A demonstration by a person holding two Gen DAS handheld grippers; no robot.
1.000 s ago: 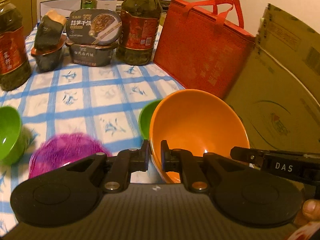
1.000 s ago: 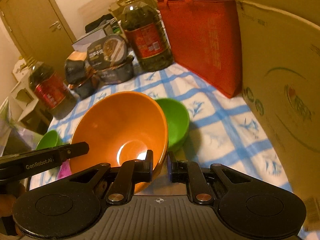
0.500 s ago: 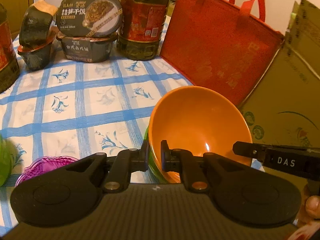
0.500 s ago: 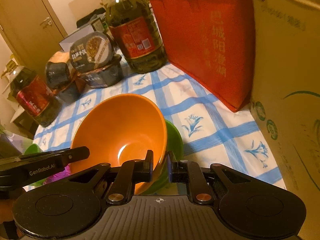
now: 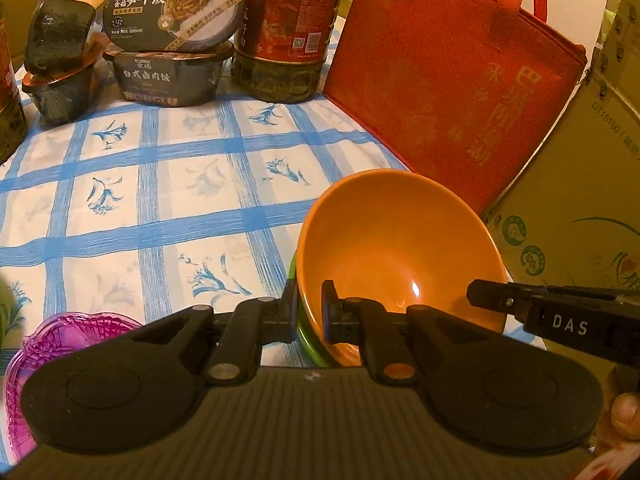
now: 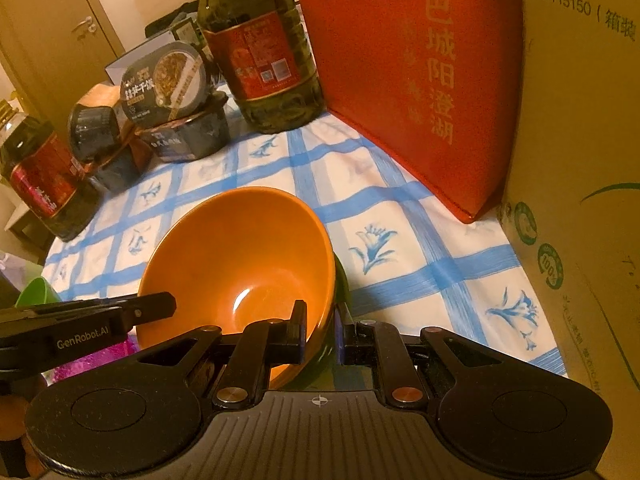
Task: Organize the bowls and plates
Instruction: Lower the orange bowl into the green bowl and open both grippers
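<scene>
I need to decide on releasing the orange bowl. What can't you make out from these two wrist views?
- Green bowl under the orange bowl: only a rim sliver shows in both views, so seating is unclear.
- Purple dish: cut off by the left view's edge and the left gripper.
- Second green bowl: mostly hidden behind the left gripper in the right view.
- Right gripper: the bowl wall hides the contact.

Dim, warm yellowish indoor light, sharp focus (small glare spots), strong fisheye bending at edges.

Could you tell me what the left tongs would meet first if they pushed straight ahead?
They already grip the glossy orange bowl's rim; pushed on, the left tongs would probably carry it toward the red fabric tote bag, though depth is uncertain.
</scene>
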